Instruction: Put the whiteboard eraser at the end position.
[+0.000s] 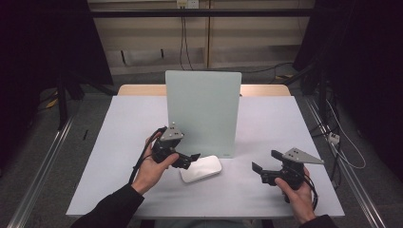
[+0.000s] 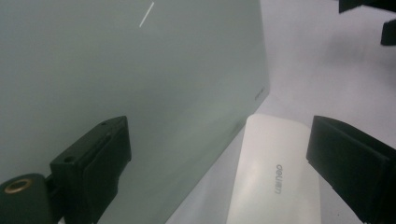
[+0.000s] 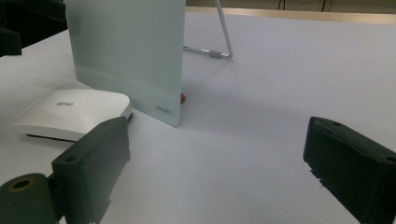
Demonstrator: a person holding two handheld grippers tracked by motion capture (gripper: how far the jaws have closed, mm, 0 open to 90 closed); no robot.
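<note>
White eraser block point(image 1: 201, 168) lies flat on the table point(image 1: 119, 142), near edge of centre, just in front of the upright pale-green board point(image 1: 204, 111). My left hand-held gripper point(image 1: 190, 159) sits at the block's left end — jaws spread, nothing pinched, block just beyond them. Right hand-held gripper point(image 1: 263, 161) waits well apart at right — jaws also spread wide, nothing between them.

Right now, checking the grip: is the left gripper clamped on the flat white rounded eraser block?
No, the left gripper stands open, its black jaws wide apart, clear of the flat white rounded eraser block.
</note>
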